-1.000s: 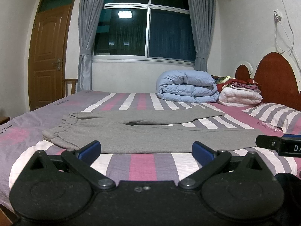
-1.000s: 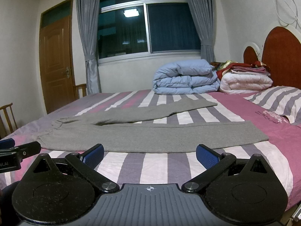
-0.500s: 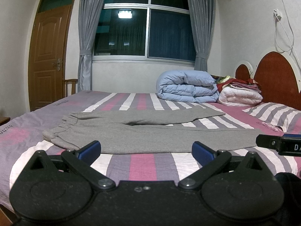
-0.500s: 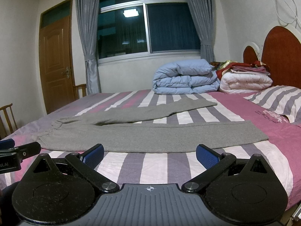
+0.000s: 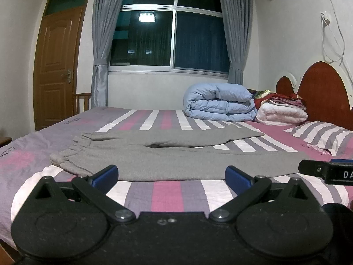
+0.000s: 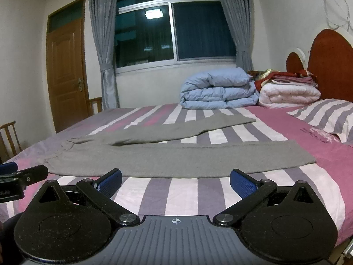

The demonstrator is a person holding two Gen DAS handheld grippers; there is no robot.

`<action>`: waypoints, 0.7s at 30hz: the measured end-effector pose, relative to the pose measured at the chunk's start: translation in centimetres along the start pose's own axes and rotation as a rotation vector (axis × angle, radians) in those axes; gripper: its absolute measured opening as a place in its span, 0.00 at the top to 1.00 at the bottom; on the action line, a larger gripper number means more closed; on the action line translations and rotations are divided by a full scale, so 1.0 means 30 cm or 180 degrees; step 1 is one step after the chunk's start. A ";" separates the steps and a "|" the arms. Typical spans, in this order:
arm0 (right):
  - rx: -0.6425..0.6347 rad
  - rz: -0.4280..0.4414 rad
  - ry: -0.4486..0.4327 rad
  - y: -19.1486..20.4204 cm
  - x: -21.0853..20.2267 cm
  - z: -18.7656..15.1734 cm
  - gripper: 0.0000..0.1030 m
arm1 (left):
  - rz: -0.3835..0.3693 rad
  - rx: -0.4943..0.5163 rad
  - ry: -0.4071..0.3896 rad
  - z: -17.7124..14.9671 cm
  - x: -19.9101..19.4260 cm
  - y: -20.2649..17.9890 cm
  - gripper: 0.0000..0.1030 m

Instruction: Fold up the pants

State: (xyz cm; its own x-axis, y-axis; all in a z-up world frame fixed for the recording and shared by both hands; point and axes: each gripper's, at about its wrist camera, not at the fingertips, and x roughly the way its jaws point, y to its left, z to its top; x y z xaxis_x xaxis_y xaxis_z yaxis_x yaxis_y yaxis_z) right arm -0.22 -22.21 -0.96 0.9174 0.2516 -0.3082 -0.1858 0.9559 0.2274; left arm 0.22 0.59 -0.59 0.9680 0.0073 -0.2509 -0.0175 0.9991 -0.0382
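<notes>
Grey pants [image 5: 176, 159] lie flat and unfolded on the striped bed [image 5: 167, 192], waistband toward the door side, legs running toward the headboard and splayed apart, far leg angled off toward the folded blue duvet [image 5: 220, 101]. Left gripper [image 5: 171, 175] and right gripper [image 6: 175, 181] both have fingers spread wide, holding nothing, just short of the near edge of the pants. Looks like neither touches the fabric, though the low fisheye angle makes that hard to confirm.
</notes>
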 end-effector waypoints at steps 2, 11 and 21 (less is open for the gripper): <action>-0.0037 0.0004 -0.0012 0.009 -0.006 0.000 0.00 | -0.0005 -0.0002 0.0006 -0.001 -0.001 0.002 0.06; -0.0108 0.0024 -0.0008 0.017 -0.001 0.053 0.00 | 0.0123 0.0162 0.0153 0.035 0.046 0.030 0.06; -0.0094 0.0224 0.0077 0.016 0.269 0.301 0.00 | 0.0193 0.0018 0.0313 0.202 0.296 0.283 0.06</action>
State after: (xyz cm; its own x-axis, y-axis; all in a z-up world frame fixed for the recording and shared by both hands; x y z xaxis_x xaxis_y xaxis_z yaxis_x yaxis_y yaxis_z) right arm 10.25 -21.08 5.00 0.8931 0.3216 -0.3147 -0.2601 0.9397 0.2220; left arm 10.19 9.40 2.71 0.9359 0.0638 -0.3463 -0.0734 0.9972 -0.0147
